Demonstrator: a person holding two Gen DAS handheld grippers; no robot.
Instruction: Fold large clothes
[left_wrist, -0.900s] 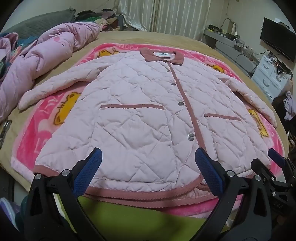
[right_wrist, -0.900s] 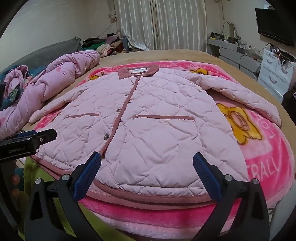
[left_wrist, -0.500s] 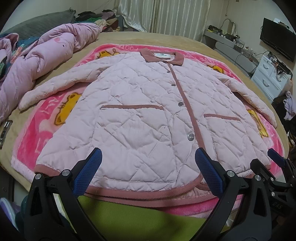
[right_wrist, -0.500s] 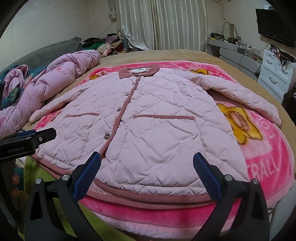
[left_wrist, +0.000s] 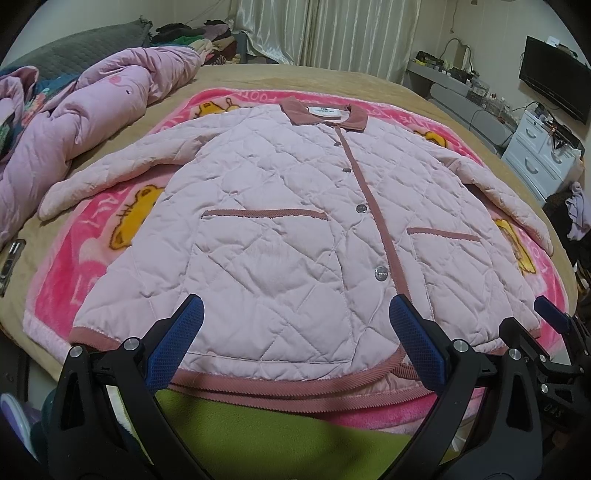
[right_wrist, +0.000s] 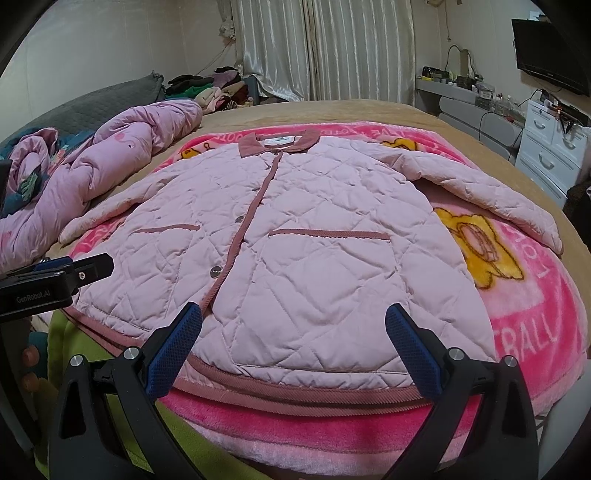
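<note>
Both blue-padded fingers of the left gripper stand spread wide in the left wrist view, with nothing between them; they hover over the near hem of the pink quilted jacket without touching it. That jacket lies flat and buttoned, front up, on a bright pink blanket spread over the tan bed, its collar toward the far edge and its hem at the near edge. One sleeve reaches out toward the bed's left edge, the other toward the right edge. A rumpled pink duvet is heaped along the far left corner. At the right edge of this view part of the right gripper shows, just beside the jacket's near right hem corner. Compared with the earlier frames, this view is nearly the same: the jacket has not shifted and the fingers stand as wide as before.

From the right wrist view, the right gripper is likewise fully spread and holds nothing, poised above the hem on the jacket's right half. The left gripper pokes in from the left edge, above the near left hem corner. A white drawer unit stands beyond the bed's right edge. Here too nothing has moved since the earlier frames.
</note>
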